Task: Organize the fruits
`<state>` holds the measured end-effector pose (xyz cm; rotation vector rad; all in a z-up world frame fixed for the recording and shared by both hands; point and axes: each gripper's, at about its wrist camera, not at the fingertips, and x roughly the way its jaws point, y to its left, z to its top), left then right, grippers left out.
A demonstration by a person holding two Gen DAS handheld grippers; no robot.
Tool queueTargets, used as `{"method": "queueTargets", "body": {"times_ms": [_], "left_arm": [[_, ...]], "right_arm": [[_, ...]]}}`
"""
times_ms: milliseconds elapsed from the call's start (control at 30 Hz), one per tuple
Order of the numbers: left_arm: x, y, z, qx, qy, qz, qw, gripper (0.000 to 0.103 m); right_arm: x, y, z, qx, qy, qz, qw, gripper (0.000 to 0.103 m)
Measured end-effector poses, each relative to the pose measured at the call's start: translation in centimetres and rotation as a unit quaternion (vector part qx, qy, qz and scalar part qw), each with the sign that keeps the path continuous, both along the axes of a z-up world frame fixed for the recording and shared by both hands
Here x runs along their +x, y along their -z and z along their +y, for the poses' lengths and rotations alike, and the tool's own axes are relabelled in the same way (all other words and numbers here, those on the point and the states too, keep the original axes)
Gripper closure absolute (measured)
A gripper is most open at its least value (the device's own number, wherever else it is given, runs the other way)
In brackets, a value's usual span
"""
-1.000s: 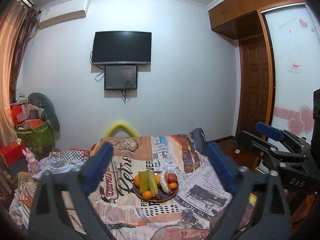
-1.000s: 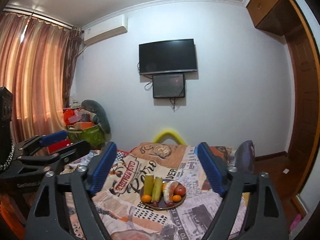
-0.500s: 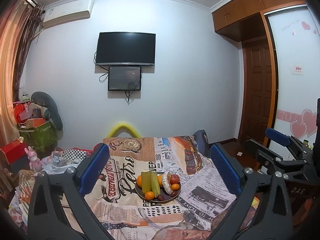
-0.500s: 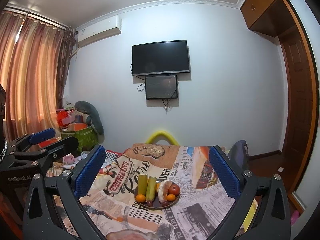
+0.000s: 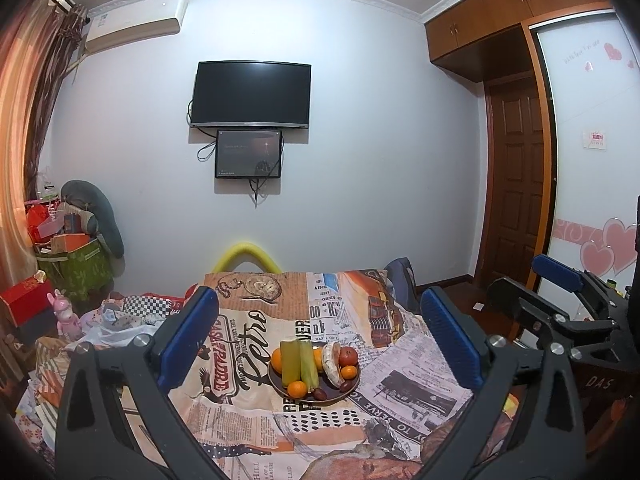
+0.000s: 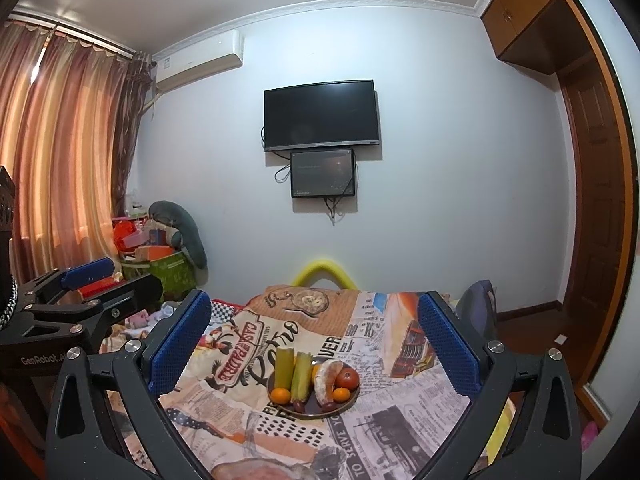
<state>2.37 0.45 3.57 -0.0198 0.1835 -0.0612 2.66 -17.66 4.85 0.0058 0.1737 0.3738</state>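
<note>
A dark plate (image 6: pixel 347 403) of fruit sits in the middle of a table with a newspaper-print cloth (image 6: pixel 404 412). On the plate are two green stalks (image 6: pixel 292 368), small oranges (image 6: pixel 280 395), a red apple (image 6: pixel 347 379) and a banana (image 6: pixel 326 380). The right gripper (image 6: pixel 314 344) has just opened wide, with nothing inside. The left gripper (image 5: pixel 320 340) is also wide open and empty. Both hang near the plate, not touching it. A black TV (image 6: pixel 320 114) hangs on the wall behind the plate.

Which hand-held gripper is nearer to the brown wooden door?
Right. The right hand-held gripper is on the side of the door; the left hand-held gripper sits beside it, farther off, toward the curtain.
</note>
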Motion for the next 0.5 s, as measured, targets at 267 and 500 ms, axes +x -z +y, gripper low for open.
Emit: {"method": "queueTargets", "body": {"times_ms": [267, 500], "left_arm": [[0.05, 0.04, -0.11, -0.001, 0.000, 0.000, 1.0000, 0.000], [0.09, 0.06, -0.08, 0.000, 0.001, 0.000, 1.0000, 0.000]], "right_arm": [[-0.12, -0.15, -0.09, -0.001, 0.003, 0.001, 1.000, 0.000], [-0.09, -0.25, -0.06, -0.001, 0.003, 0.002, 1.000, 0.000]]}}
